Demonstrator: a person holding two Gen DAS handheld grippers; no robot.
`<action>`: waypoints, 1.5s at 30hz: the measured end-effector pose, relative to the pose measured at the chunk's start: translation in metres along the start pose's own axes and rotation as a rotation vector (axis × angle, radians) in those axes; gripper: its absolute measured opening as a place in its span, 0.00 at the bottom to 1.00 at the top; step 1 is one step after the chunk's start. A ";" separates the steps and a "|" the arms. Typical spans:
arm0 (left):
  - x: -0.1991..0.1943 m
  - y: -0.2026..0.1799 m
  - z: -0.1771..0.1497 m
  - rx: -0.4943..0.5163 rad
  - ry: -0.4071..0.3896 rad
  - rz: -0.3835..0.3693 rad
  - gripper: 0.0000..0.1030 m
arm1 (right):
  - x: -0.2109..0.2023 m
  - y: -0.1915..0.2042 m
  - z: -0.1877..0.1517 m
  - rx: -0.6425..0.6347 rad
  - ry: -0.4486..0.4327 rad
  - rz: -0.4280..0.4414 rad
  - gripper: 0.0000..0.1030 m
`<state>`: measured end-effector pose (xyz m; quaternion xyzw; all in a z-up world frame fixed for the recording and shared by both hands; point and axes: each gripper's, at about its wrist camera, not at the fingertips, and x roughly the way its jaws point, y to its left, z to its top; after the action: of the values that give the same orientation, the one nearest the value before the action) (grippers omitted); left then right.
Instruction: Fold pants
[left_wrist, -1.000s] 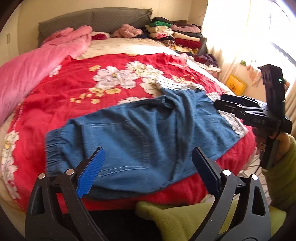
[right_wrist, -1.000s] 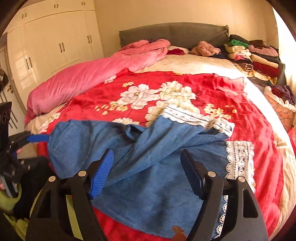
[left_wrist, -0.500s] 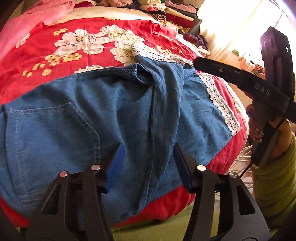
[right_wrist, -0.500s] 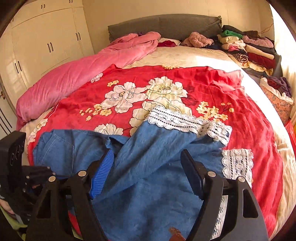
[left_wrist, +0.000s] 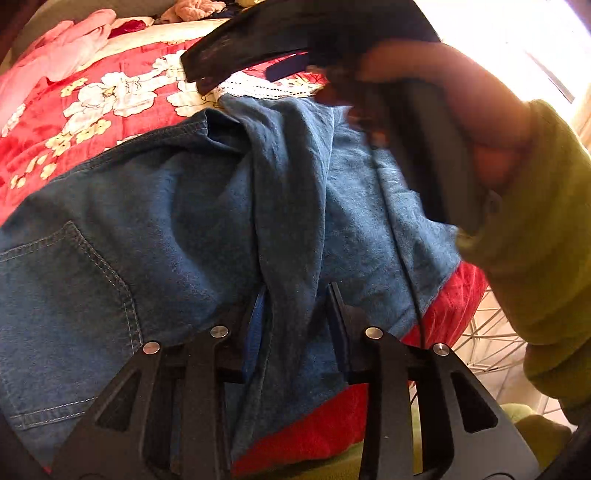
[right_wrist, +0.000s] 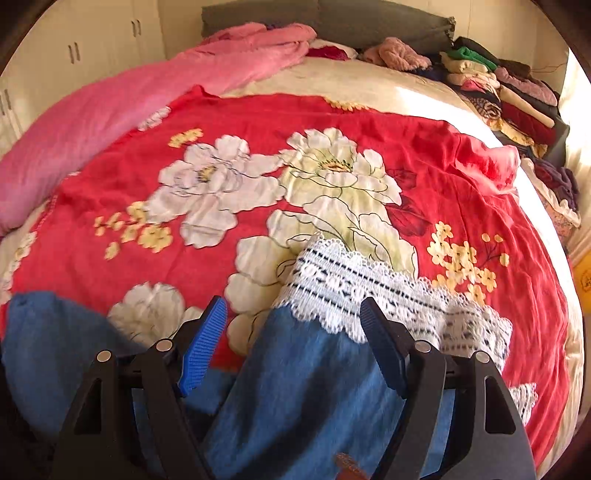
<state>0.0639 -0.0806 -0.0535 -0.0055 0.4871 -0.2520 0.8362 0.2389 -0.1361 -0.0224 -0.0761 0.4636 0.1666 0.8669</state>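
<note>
Blue denim pants (left_wrist: 177, 229) with white lace cuffs (right_wrist: 354, 288) lie spread on the red floral blanket (right_wrist: 369, 122). My left gripper (left_wrist: 293, 306) is down at the near edge of the pants, its jaws close around a raised fold of denim (left_wrist: 288, 192). My right gripper (right_wrist: 291, 332) is open, low over the upper pant leg (right_wrist: 303, 376), with the lace cuff just ahead of its fingers. In the left wrist view the right gripper (left_wrist: 243, 55) reaches across above the pants, held by a hand in a green sleeve (left_wrist: 535, 240).
A pink duvet (right_wrist: 122, 103) lies along the bed's left side. Stacks of folded clothes (right_wrist: 506, 92) sit at the far right by the grey headboard (right_wrist: 332, 14). White wardrobes (right_wrist: 74, 48) stand at left. A white wire basket (left_wrist: 491, 339) stands beside the bed.
My left gripper has dropped onto the pants and narrowed its jaws around the denim fold. My right gripper has moved forward over the pant leg toward the lace cuff.
</note>
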 end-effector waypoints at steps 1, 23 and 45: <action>0.000 0.001 0.000 -0.006 0.000 -0.009 0.24 | 0.009 0.000 0.004 0.008 0.016 -0.010 0.71; -0.016 0.018 0.002 -0.018 -0.028 -0.028 0.37 | -0.092 -0.111 -0.042 0.306 -0.152 0.056 0.08; -0.029 -0.014 -0.013 0.179 -0.054 0.092 0.00 | -0.162 -0.147 -0.226 0.522 -0.058 0.123 0.09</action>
<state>0.0356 -0.0772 -0.0334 0.0848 0.4394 -0.2558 0.8569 0.0321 -0.3737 -0.0176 0.1833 0.4696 0.0960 0.8583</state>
